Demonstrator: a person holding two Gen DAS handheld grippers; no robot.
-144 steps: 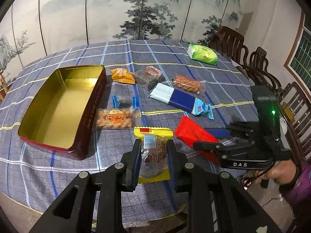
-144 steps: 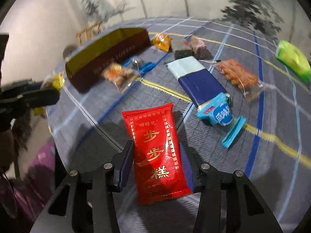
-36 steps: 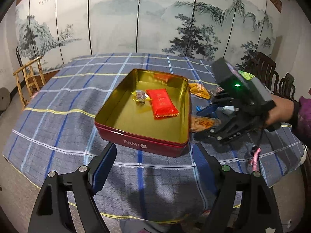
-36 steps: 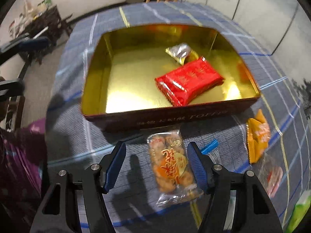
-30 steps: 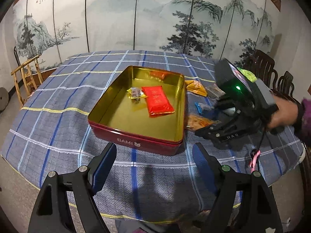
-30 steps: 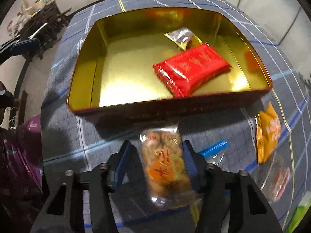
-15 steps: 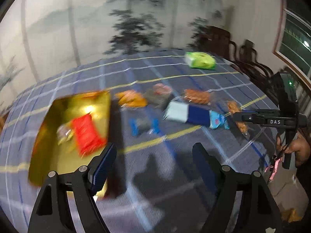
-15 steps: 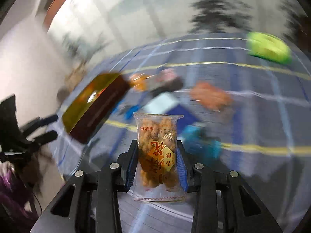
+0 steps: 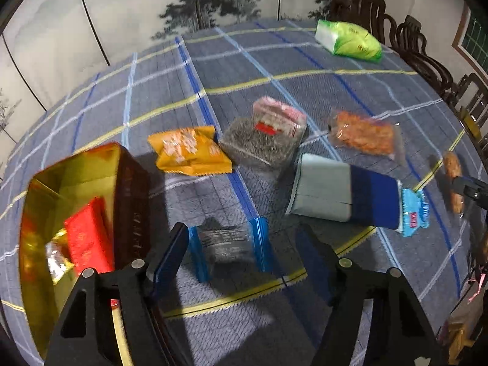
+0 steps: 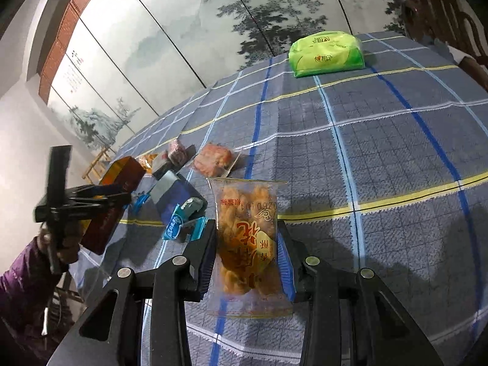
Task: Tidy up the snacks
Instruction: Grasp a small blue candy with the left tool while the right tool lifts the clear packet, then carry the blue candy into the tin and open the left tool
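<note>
Right gripper (image 10: pixel 245 244): your fingers are clamped on the clear fried-snack packet (image 10: pixel 248 238), pinched at its sides so it stands up out of the grip, lifted off the table (image 10: pixel 381 158) and ready to carry.
Left gripper (image 9: pixel 241 241): its fingers are closing, yet nothing is held; the blue-edged dark packet (image 9: pixel 227 245) lies flat between them, apparently untouched, though blur hides the contact.
Tin (image 9: pixel 33 213): at 9 o'clock from that packet, open side up so snacks drop in; the red packet (image 9: pixel 88 241) already lies inside.
Loose snacks: orange packet (image 9: pixel 189 151) at 11 o'clock, seed bag (image 9: pixel 263 140) at 12, blue-and-white pack (image 9: pixel 350 195) at 2, still on the table.
Green pack (image 9: pixel 349 41): far off at 1 o'clock.
Judgement: you straddle the dark packet sideways, suiting its sealed ends.
</note>
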